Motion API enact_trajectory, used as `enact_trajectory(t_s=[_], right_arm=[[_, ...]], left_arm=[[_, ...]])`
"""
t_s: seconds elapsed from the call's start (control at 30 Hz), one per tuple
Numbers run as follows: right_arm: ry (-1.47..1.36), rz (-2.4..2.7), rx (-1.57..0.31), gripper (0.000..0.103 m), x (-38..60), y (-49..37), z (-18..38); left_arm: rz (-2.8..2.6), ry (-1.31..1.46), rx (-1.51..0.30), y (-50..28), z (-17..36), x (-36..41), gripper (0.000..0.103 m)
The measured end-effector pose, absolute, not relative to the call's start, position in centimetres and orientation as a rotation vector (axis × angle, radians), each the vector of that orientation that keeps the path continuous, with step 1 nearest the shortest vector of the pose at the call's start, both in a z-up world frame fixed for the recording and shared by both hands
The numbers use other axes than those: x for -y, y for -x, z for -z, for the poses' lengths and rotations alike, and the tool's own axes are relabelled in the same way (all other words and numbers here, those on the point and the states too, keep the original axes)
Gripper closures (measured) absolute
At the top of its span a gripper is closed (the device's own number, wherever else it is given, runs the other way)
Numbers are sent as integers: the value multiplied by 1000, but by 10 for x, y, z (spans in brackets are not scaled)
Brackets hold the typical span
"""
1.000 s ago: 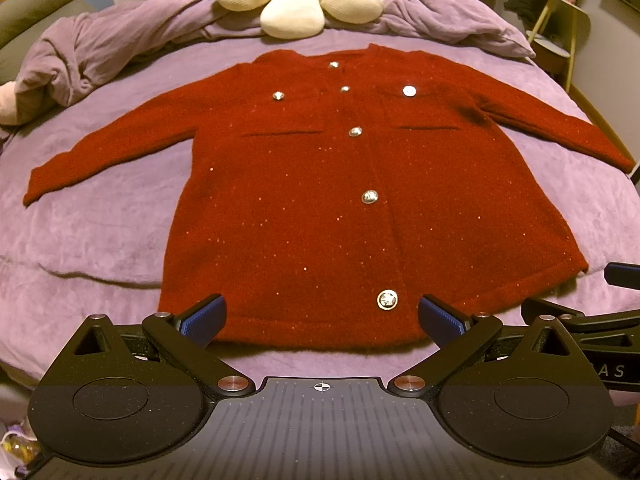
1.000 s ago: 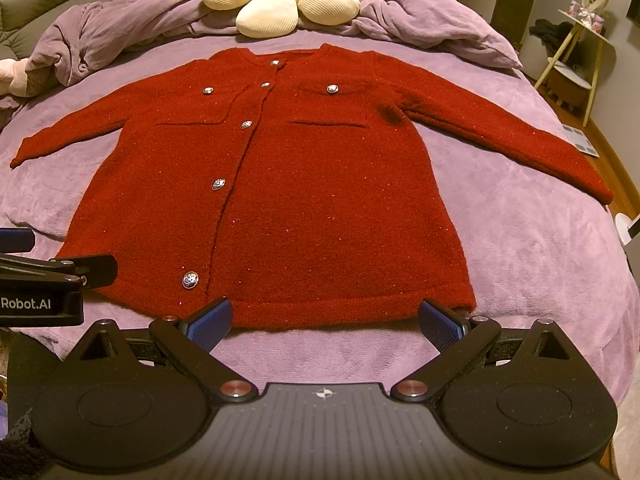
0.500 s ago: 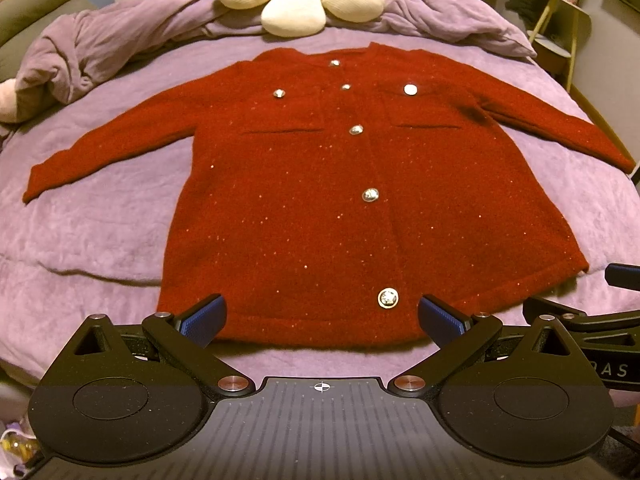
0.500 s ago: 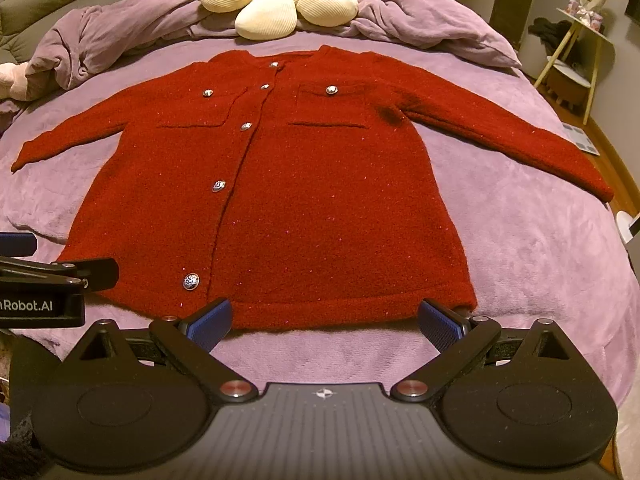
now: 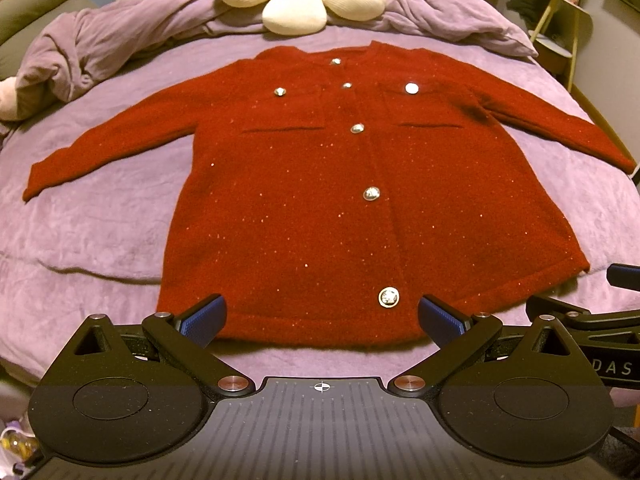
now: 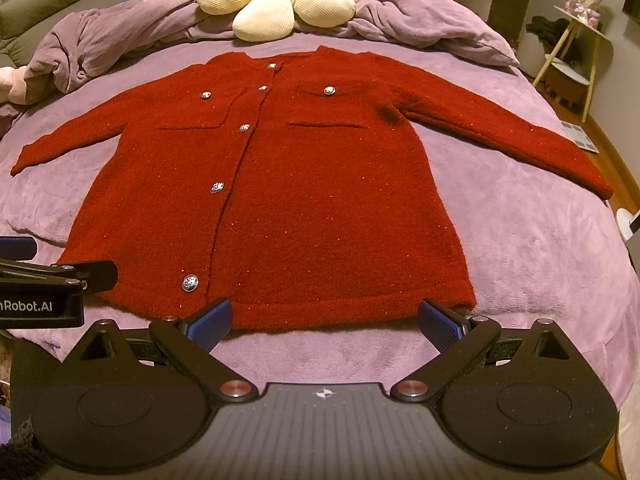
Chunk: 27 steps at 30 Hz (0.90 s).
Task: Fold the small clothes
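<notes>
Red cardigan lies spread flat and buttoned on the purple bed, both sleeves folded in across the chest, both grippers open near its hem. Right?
Not quite. The red cardigan's sleeves are not folded in: both stretch out to the sides on the purple bed, as the left wrist view shows. The rest holds: flat, buttoned, left gripper and right gripper open near the hem.

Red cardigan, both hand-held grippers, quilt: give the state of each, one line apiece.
red cardigan: flat, unfolded, buttoned, sleeves spread
left hand-held gripper: open, empty, at the hem
right hand-held gripper: open, empty, at the hem
purple quilt: bunched up at the bed's far end
</notes>
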State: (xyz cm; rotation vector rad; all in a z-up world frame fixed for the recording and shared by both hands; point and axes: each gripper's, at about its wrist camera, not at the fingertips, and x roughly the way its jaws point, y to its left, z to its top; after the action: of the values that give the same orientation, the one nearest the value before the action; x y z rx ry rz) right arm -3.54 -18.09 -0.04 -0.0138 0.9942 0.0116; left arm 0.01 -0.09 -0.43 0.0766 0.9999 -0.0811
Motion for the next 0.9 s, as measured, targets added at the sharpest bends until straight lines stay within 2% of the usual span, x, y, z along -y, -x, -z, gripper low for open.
enact_trajectory(t_s=[0.9], right_arm=[[13, -13, -991, 4, 181, 36, 1]], left_arm=[[78, -61, -1006, -2, 4, -2, 0]])
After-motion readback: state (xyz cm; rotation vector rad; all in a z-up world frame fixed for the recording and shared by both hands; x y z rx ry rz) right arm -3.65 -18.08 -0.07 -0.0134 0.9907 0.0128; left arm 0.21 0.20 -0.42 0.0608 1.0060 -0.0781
